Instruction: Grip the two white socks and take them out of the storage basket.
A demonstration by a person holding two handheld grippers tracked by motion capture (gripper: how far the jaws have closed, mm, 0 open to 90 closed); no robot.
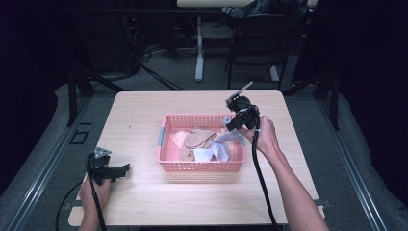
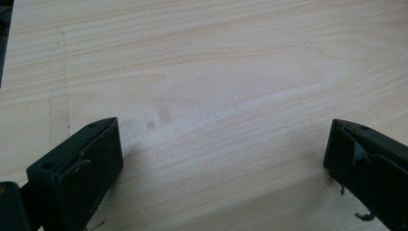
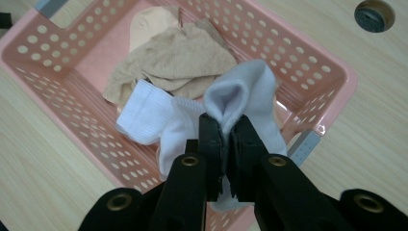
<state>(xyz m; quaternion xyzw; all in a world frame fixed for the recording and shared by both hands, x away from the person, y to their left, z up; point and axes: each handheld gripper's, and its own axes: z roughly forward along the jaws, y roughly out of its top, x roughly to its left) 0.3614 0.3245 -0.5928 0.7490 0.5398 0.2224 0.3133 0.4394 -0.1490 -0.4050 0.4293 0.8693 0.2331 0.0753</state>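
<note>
Over the right end of the pink basket (image 1: 166,139), centre of the high view, a white sock (image 3: 250,89) hangs pinched in the right gripper (image 3: 226,127), jaws clamped on its fold. The step looks like lifting it out — next it must clear the rim, trailing end included. Lower left, the left gripper (image 2: 223,144) rests on the table (image 1: 144,202), jaws wide and empty.

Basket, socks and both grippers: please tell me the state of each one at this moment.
Pink basket: upright on the table, holds socks.
White sock: pinched, hanging partly above the basket.
Second white sock: lying in the basket.
Tan socks: lying loose in the basket.
Right gripper: shut on the white sock, above the basket.
Left gripper: open, holding nothing, low over bare table.
</note>
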